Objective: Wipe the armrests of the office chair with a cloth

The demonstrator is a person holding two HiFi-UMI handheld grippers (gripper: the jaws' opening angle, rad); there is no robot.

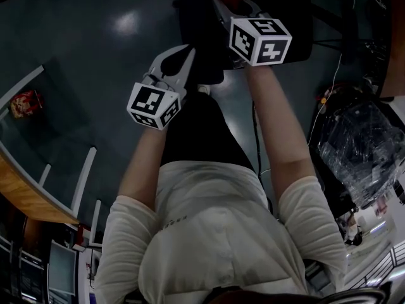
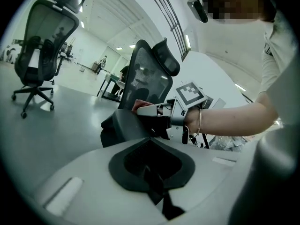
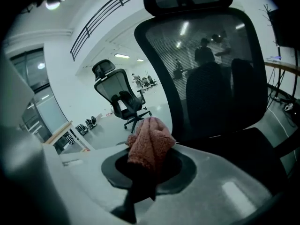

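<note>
Head view: left gripper (image 1: 179,59) and right gripper (image 1: 234,8) are held over the black office chair (image 1: 297,11). Left gripper view: its jaws are closed and empty, while the pink cloth (image 2: 140,105) is seen at an armrest (image 2: 118,125). Right gripper view: the cloth is clamped between the jaws; firm, full-length strokes are advised.

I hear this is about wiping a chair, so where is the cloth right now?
The pink cloth is pinched in the right gripper, at the middle of the right gripper view, just in front of the chair's mesh back.
</note>
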